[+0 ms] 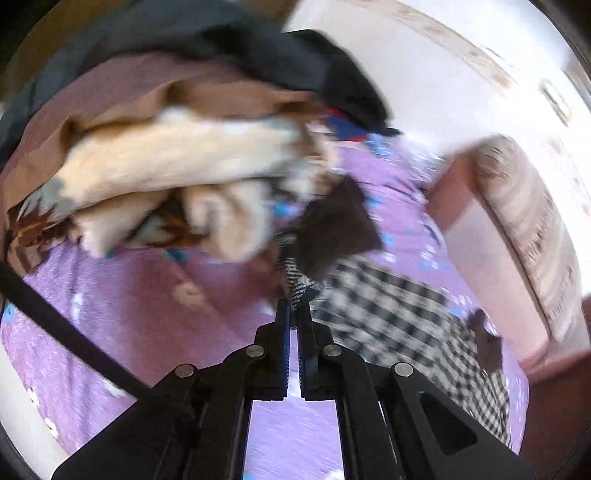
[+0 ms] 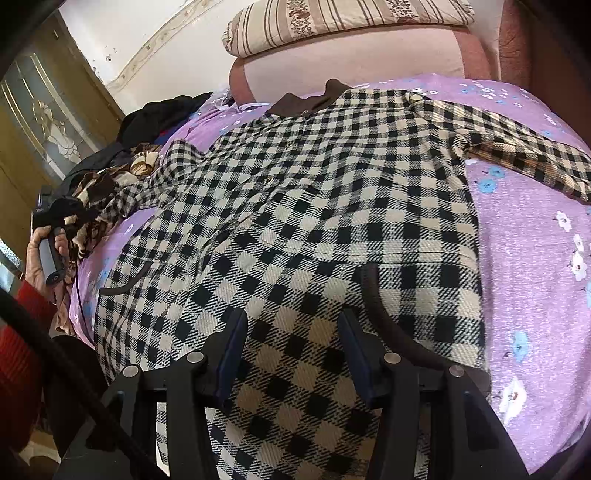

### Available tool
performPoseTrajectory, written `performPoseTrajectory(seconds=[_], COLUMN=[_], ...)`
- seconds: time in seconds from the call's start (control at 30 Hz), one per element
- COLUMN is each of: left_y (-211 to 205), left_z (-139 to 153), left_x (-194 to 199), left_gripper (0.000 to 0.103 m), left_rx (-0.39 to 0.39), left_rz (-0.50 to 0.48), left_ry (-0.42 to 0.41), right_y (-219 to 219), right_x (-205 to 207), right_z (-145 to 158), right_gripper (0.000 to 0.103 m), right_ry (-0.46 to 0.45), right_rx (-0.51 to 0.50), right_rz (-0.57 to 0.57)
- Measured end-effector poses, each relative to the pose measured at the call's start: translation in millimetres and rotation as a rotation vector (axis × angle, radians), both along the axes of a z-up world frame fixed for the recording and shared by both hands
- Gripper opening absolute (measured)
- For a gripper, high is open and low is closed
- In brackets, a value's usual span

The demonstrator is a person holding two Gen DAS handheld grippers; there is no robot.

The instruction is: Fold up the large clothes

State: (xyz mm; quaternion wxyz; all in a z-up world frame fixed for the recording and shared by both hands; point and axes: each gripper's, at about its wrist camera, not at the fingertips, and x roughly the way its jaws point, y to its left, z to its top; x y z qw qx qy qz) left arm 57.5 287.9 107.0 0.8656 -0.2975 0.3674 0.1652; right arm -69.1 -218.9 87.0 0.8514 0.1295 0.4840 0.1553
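Note:
A large black-and-cream checked coat (image 2: 314, 206) with a brown collar (image 2: 306, 101) lies spread flat on the purple flowered bedsheet (image 2: 535, 258). My right gripper (image 2: 291, 332) is open, just above the coat's lower hem, touching nothing. My left gripper (image 1: 294, 314) is shut on the end of the coat's left sleeve (image 1: 301, 288), whose brown cuff (image 1: 332, 229) sticks up past the fingertips. The left gripper also shows in the right wrist view (image 2: 55, 218), at the far left by the sleeve. The coat's right sleeve (image 2: 524, 151) lies stretched out to the right.
A heap of other clothes (image 1: 177, 177), cream, brown and dark blue, lies on the bed (image 1: 129, 314) close ahead of the left gripper. A striped pillow (image 2: 343, 22) rests on a pink headboard (image 2: 351, 62). A wooden wardrobe (image 2: 40, 122) stands to the left.

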Motion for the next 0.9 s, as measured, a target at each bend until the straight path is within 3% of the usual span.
performPoseTrajectory(seconds=[0.23, 0.37, 0.47, 0.5, 0.53, 0.67, 0.73, 0.83, 0.9], left_y=[-150.0, -264.9, -321.6, -329.3, -330.6, -296.4, -264.7, -217.7, -188.2], left_z=[29.6, 28.8, 16.5, 13.9, 13.6, 17.8, 20.7, 14.4, 7.3], left_x=[55.3, 81.8, 83.3, 78.7, 75.3, 48.6, 34.0, 27.9, 28.0], left_gripper=[0.003, 0.004, 0.018, 0.031, 0.043, 0.056, 0.067, 0.068, 0.068], left_rx=[-0.037, -0.103, -0.143, -0.156, -0.158, -0.111, -0.043, 0.108, 0.136], left_rz=[-0.333, -0.643, -0.789, -0.813, -0.825, -0.825, -0.764, -0.598, -0.527], left_ry=[-0.064, -0.067, 0.001, 0.004, 0.001, -0.016, -0.020, 0.004, 0.016], right_y=[-7.3, -26.2, -46.1, -52.3, -56.0, -73.2, -75.5, -67.2, -56.8], right_x=[-1.5, -4.5, -6.0, -6.1, -5.8, 3.2, 16.8, 42.1, 69.0], right_z=[1.7, 3.0, 3.7, 4.3, 5.3, 9.3, 16.0, 24.0, 28.7], right_gripper=[0.056, 0.056, 0.056, 0.056, 0.056, 0.056, 0.057, 0.062, 0.066], right_ry=[-0.015, -0.017, -0.013, -0.013, -0.013, -0.009, -0.025, -0.049, -0.066], right_rx=[0.029, 0.043, 0.052, 0.054, 0.056, 0.080, 0.070, 0.062, 0.073], right_rz=[-0.017, -0.064, -0.114, -0.129, -0.136, -0.159, -0.155, -0.133, -0.112])
